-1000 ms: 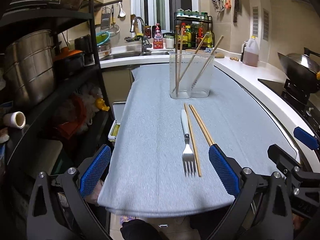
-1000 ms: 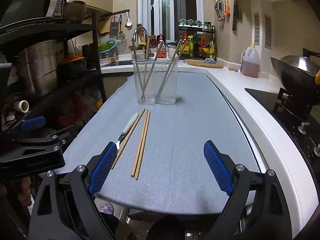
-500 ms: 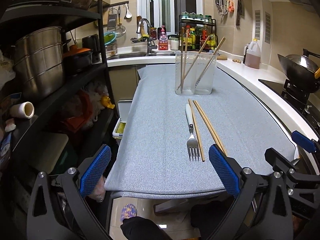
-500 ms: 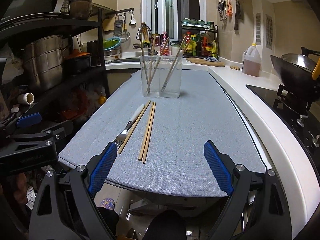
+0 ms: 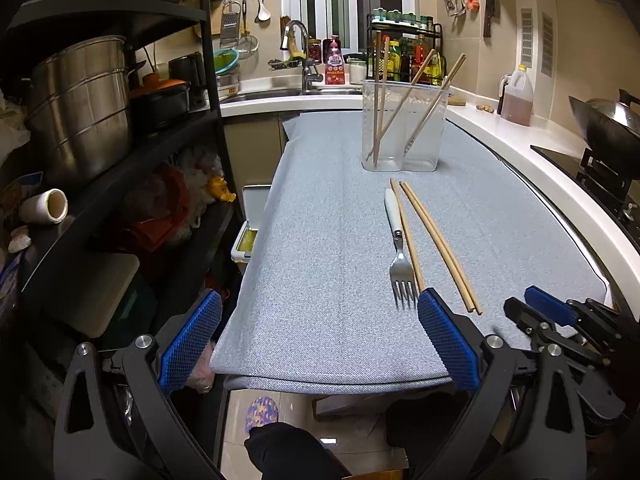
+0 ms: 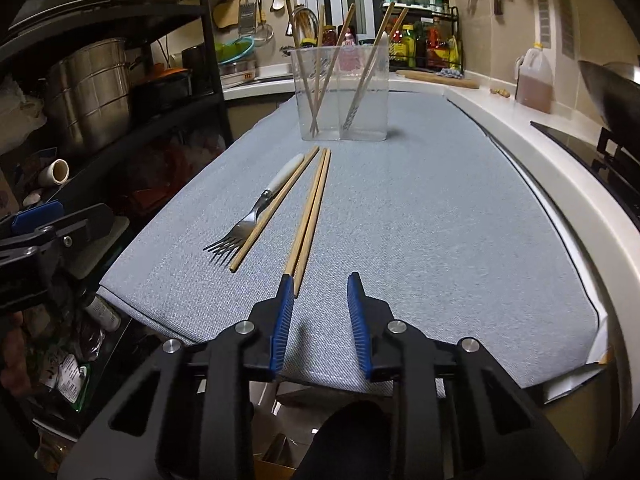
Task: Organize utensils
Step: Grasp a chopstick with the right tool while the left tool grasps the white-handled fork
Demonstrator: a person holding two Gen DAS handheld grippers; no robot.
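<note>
Right gripper (image 6: 320, 292) half-open, nosing at chopstick pair (image 6: 310, 208) just ahead-left, likely lining up; left gripper (image 5: 316, 340) waiting wide apart

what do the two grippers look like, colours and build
Both match: the left gripper and right gripper have matte black angular plastic finger arms with triangular cut-outs and round silver bolt heads at the joints. Each finger carries a flat blue pad with a mesh-like grip texture. No cables, markings or sleeves show.
</note>
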